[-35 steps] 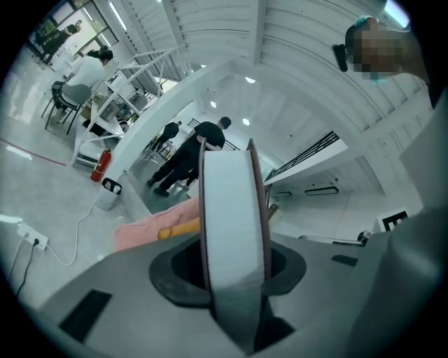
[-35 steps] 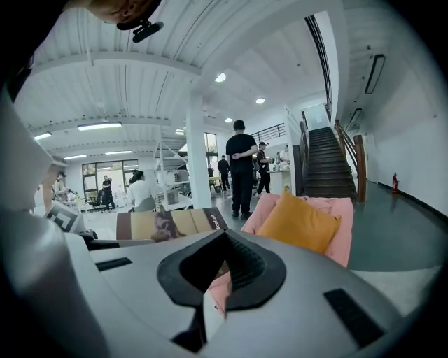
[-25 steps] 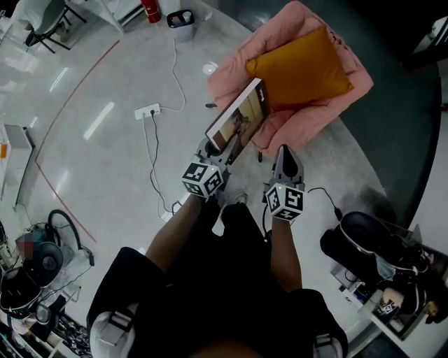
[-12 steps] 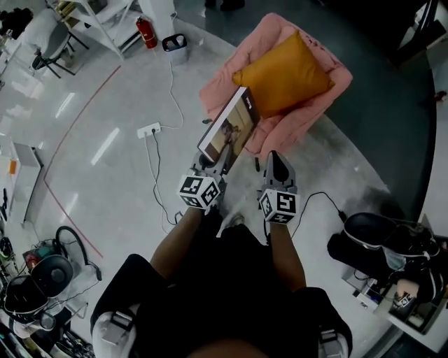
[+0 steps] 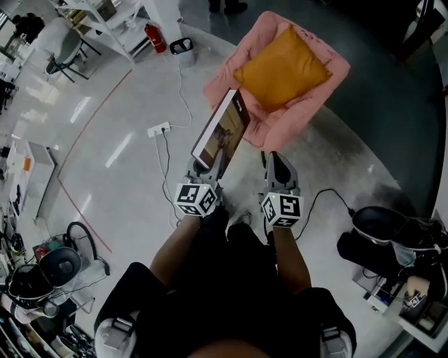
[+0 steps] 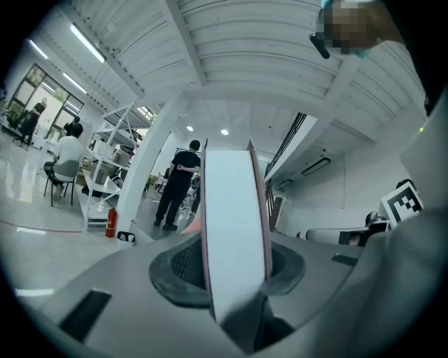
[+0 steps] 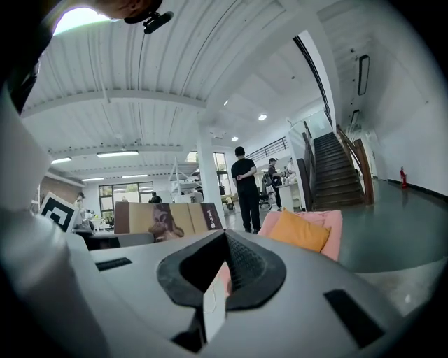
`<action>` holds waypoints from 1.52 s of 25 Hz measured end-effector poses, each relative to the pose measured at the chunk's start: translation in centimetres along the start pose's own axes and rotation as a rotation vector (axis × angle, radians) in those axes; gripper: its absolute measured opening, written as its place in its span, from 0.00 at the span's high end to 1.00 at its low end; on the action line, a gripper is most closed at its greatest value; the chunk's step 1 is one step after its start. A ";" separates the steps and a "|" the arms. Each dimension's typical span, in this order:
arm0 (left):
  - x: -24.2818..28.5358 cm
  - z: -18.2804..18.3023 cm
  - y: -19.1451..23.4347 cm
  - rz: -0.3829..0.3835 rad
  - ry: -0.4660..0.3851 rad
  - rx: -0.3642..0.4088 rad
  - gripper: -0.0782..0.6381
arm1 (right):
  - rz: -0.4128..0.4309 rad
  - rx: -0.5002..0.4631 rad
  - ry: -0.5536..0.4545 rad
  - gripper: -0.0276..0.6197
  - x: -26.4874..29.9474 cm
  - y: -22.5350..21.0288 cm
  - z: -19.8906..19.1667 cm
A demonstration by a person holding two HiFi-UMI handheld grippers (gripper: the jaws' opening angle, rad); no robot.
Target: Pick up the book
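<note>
**Book in the air, clamped in the left gripper**

Open hall with a pale polished floor [image 5: 112, 140], white shelving [image 5: 105, 21] at the far edge, a staircase [image 7: 336, 168] off to the right in the right gripper view. On the floor, a pink armchair [image 5: 283, 126] with an orange cushion [image 5: 281, 70] lying in its seat.

Nearer than the chair, and overlapping its left edge in the head view, the book [image 5: 222, 133]: clear of both chair and floor, tilted, picture cover turned toward the right side, far short end pointing toward the chair.

Left gripper [image 5: 204, 166] clenched on the near end of the book. In the left gripper view, white page edge upright between the two pads, pressed from both sides. Right gripper [image 5: 278, 159] just beside it, apart from the book, jaws drawn together to a thin slit with nothing caught in them.

Smaller still: a white power strip [image 5: 159, 129] with its cord trailing across the floor, left of the book.

Judging by all this, pick-up as good as done: book grasped, raised, carried by one gripper alone. Left to do, at most, a steadier hold, with only one end pinched and the long free end apt to sag or swing. No put-down spot named in the task.
</note>
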State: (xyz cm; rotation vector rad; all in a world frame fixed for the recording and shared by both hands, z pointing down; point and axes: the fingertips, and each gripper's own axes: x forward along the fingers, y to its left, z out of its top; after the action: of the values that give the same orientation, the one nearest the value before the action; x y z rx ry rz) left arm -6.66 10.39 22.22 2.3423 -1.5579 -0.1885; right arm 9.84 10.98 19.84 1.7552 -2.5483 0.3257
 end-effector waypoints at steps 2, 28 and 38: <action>-0.7 0.0 -0.6 0.003 -0.005 0.024 0.68 | 0.016 -0.001 0.003 0.95 -0.7 0.1 -0.5; -5.2 0.6 0.9 -0.044 0.045 0.071 0.68 | 0.001 -0.034 0.012 0.95 -2.7 4.3 -0.1; -6.1 0.8 2.6 -0.037 0.049 0.084 0.68 | 0.014 -0.043 0.027 0.95 -1.9 6.0 -0.9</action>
State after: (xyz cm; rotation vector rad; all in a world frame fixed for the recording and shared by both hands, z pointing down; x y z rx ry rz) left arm -11.54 14.94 21.93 2.4228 -1.5279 -0.0745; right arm 4.93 14.93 19.55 1.7069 -2.5311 0.2910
